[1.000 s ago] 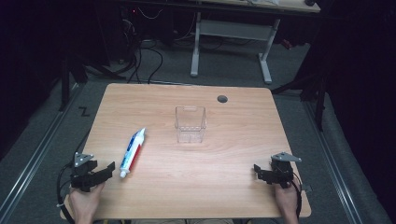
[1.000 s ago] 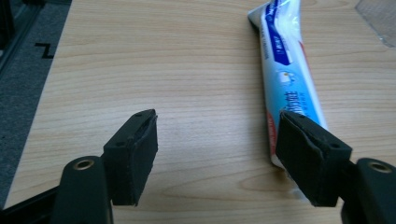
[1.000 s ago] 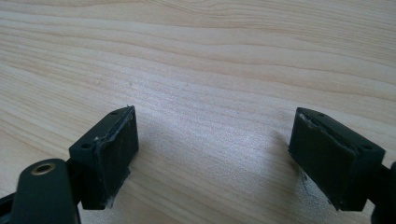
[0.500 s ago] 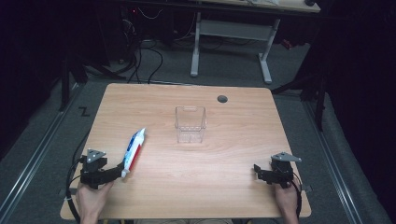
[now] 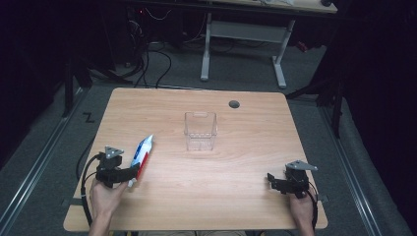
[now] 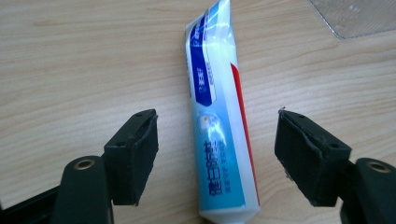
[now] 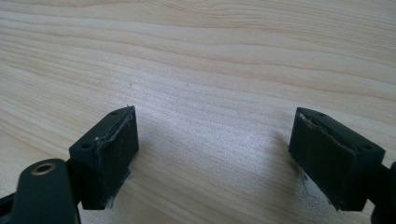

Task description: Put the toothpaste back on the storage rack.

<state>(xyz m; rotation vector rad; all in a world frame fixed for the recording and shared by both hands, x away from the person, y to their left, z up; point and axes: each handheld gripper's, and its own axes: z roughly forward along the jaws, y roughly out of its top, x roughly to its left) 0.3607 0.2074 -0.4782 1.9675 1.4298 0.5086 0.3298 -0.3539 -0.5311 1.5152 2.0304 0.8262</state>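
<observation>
Broadly, we look down on a light wooden table [image 5: 196, 196] with a round cable hole [image 5: 234, 104] near its far edge and grey flooring around it. Near the table's middle stands a clear plastic container [image 5: 200, 131], upright and open at the top, with nothing that we can see inside it. Left of it and nearer to us lies a toothpaste tube [image 5: 141, 154], white and blue with a red stripe, flat on the wood, its crimped end pointing away toward the container. Our left gripper [image 5: 133, 172] sits at the tube's near end; in the left gripper view its jaws stand wide apart on either side of the tube [image 6: 222, 140], neither pad touching it. Our right gripper [image 5: 271, 181] rests low near the right front corner, well apart from the container and the tube. In the right gripper view its jaws are likewise spread, with bare wood [image 7: 210, 93] between them.
</observation>
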